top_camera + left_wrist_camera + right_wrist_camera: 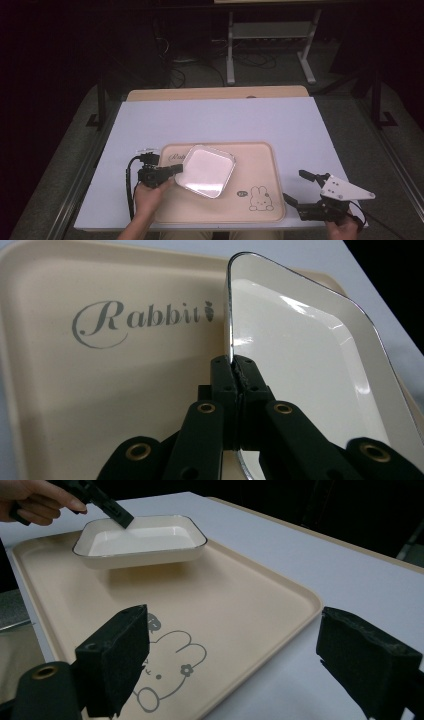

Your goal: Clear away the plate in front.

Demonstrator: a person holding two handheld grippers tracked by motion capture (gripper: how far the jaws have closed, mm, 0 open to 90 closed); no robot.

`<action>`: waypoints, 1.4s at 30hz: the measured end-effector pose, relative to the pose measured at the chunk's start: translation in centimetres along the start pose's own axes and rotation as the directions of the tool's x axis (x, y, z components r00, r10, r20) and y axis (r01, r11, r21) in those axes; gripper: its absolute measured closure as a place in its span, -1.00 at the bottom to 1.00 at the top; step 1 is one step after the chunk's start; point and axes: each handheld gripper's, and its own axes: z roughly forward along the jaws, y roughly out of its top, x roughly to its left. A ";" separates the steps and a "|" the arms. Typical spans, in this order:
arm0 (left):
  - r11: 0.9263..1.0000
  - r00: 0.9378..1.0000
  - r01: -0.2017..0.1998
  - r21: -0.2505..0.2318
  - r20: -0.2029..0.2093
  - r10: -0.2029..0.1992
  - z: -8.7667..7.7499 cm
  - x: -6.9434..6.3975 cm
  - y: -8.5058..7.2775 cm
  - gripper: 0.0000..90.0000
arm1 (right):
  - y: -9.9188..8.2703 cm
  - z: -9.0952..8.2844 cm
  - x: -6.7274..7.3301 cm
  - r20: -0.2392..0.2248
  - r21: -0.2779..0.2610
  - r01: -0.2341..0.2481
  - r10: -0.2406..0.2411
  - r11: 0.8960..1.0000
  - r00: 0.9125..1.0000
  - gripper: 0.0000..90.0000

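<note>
1. Now, at the lower left of the high view, your left gripper (pixel 176 169) is clenched on the rim of the white dish (pixel 207 171); in the left gripper view its fingers (pixel 223 371) pinch that thin dark-edged rim at one side.
2. Middle of the frame: the dish sits over the upper left part of the beige tray (pixel 260 165). In the right gripper view it looks raised off the tray on the held side, with a shadow beneath.
3. Expect the dish to be stiff, glossy and slippery, probably enamel or ceramic, so it may pivot in a one-sided rim pinch. Keep it level and grip deep on the rim.
4. Lower right: your right gripper (pixel 299 187) rests released beside the tray's edge, holding nothing.
</note>
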 end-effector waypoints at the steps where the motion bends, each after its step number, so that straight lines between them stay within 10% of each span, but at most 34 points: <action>1: 1.000 1.000 0.003 0.004 -0.006 -0.002 0.1 0.0 -0.1 0.98 | 0.0 0.0 0.0 0.001 0.000 -0.002 0.002 1.000 1.000 -0.71; 17: 0.999 0.991 0.036 -0.010 -0.130 -0.037 1.0 -0.4 -1.9 0.88 | 0.1 -0.1 0.0 -0.003 -0.004 0.004 -0.004 1.000 1.000 -0.71; 22: 1.000 0.990 -0.010 -0.014 -0.144 0.008 0.4 -1.1 -2.2 0.54 | 0.1 0.0 0.0 0.000 -0.003 0.003 -0.003 1.000 1.000 -0.71; 42: 0.990 0.980 -0.141 -0.004 -0.141 0.139 -0.7 -2.0 -3.4 0.69 | 0.1 0.0 0.0 0.006 -0.002 0.006 -0.006 1.000 1.000 -0.71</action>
